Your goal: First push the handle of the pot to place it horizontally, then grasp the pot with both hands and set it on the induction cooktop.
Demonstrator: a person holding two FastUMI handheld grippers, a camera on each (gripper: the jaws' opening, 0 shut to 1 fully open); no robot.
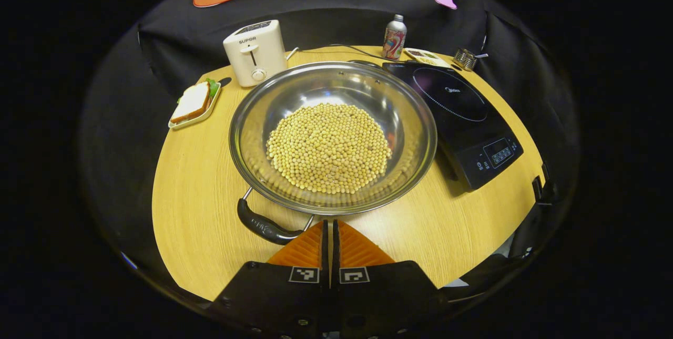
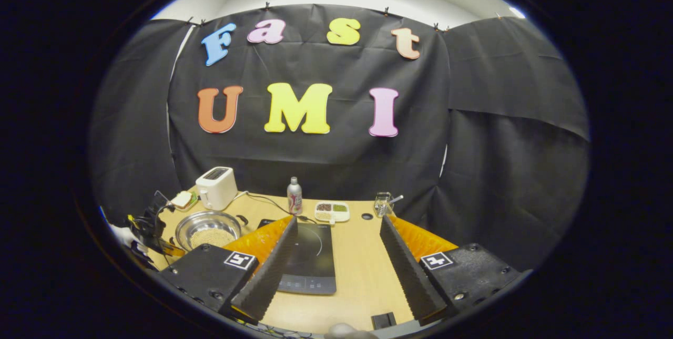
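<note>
- The pot (image 1: 332,136), a wide steel one with a heap of yellow beans (image 1: 329,147) in it, stands on the bench (image 1: 200,213) straight ahead of the left hand-held gripper (image 1: 329,234). The induction cooktop (image 1: 462,113) lies just to the right of it.
- The left hand-held gripper is closed to a thin slit and holds nothing. Its tips sit right at the near end of the black handle (image 1: 263,225), which points slantwise to the front-left.
- In my judgement the push comes now: keep the fingers closed, low to the bench, and press sideways on the handle end, slowly, so the beans do not jump out.
- The right hand-held gripper (image 2: 336,255) is wide open and empty, above the cooktop (image 2: 310,257); it should wait there, ready for the far rim.
</note>
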